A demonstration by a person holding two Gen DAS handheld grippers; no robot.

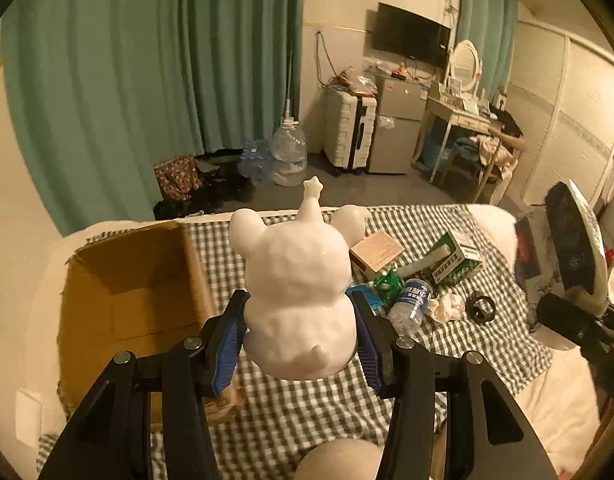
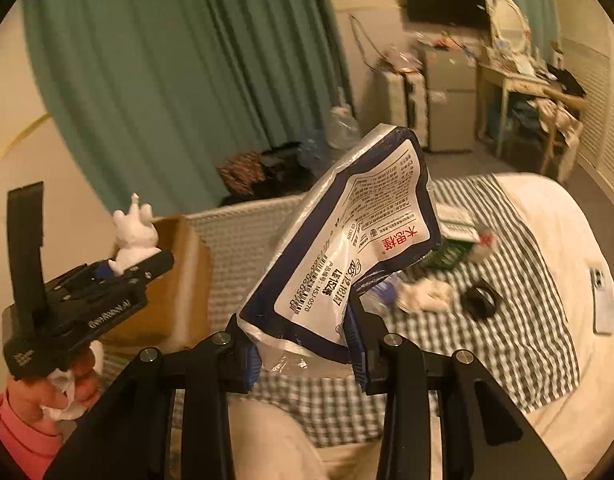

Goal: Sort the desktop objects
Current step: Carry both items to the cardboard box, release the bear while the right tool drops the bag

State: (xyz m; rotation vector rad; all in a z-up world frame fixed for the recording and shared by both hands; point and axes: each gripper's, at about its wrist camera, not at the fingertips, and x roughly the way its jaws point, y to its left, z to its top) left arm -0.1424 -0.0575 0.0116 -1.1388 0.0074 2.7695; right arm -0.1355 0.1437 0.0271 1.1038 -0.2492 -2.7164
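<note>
The left gripper (image 1: 299, 332) clamps a white bear figurine (image 1: 297, 292) by its lower body, held upright above the checked cloth (image 1: 307, 412), just beside the open cardboard box (image 1: 135, 292) at the cloth's left edge. The right gripper (image 2: 305, 348) pinches a crumpled blue-and-white pouch (image 2: 347, 248) by its bottom edge, raised over the cloth. A plastic bottle (image 1: 411, 306), a green carton (image 1: 457, 262) and a black ring (image 1: 482, 309) lie toward the cloth's right edge.

The left tongs (image 1: 299, 326) are closed, their blue pads (image 1: 227, 354) pressed against both sides of a held object, raised and level. The right tongs (image 2: 307, 346) are likewise clamped and lifted. The left tongs' handle is gripped by a hand (image 2: 73, 380) in a pink sleeve.
</note>
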